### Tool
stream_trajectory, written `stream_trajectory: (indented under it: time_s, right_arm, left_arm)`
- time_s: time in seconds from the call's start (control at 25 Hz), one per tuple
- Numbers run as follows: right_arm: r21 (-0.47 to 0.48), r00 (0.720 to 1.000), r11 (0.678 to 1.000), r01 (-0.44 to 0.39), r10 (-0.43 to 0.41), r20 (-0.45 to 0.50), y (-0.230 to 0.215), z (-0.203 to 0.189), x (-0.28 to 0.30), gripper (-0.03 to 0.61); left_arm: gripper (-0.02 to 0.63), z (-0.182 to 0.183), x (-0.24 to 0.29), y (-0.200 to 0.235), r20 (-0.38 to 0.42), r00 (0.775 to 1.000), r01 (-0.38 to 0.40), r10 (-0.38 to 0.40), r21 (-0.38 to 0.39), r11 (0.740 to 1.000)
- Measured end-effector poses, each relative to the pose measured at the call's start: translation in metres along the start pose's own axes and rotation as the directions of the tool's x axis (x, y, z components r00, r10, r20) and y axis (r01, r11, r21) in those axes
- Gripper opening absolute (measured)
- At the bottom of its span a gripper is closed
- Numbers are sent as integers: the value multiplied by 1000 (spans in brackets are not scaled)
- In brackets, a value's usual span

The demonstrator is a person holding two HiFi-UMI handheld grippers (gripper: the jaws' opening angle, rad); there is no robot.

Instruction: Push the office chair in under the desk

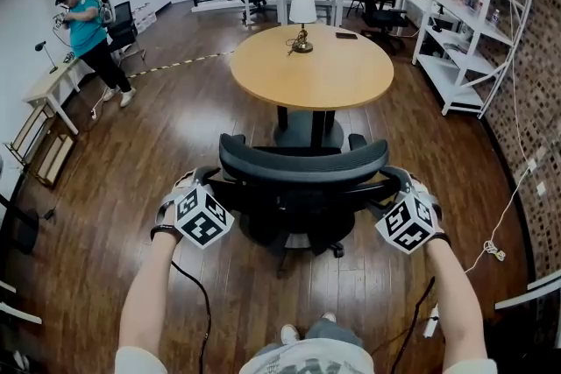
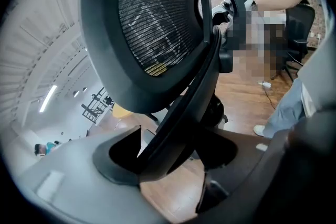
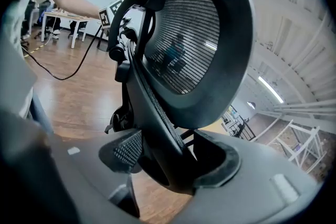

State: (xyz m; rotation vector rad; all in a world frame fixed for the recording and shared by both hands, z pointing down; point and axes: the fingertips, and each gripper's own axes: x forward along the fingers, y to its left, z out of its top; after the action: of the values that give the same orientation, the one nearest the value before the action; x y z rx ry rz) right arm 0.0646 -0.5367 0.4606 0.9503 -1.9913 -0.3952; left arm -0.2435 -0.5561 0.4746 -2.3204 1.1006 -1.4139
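Note:
The black mesh office chair [image 1: 302, 166] stands just in front of me, its back toward me and its seat facing the round wooden table [image 1: 312, 66]. My left gripper [image 1: 197, 181] is at the left edge of the backrest and my right gripper [image 1: 405, 184] at the right edge. In the left gripper view the backrest's rim [image 2: 157, 23] runs down between the jaws of the left gripper [image 2: 173, 157] and fills the gap. The right gripper view shows the same: the right gripper [image 3: 168, 162] is closed on the rim of the backrest [image 3: 194, 44].
A small lamp [image 1: 302, 13] and a dark flat object [image 1: 346, 36] sit on the table. White shelves [image 1: 473, 22] line the brick wall at right. A person [image 1: 88, 39] stands by a desk [image 1: 53, 88] at far left. Cables [image 1: 495, 251] lie on the wooden floor.

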Motion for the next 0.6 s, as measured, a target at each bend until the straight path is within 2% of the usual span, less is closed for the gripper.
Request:
stream_trajectory:
  time_s: [0.6]
  right_arm:
    - [9,999,999,32,-32,2,-67,4,61,302]
  left_arm:
    - [334,28,65,67,-7,1000,-1,1,27,1000]
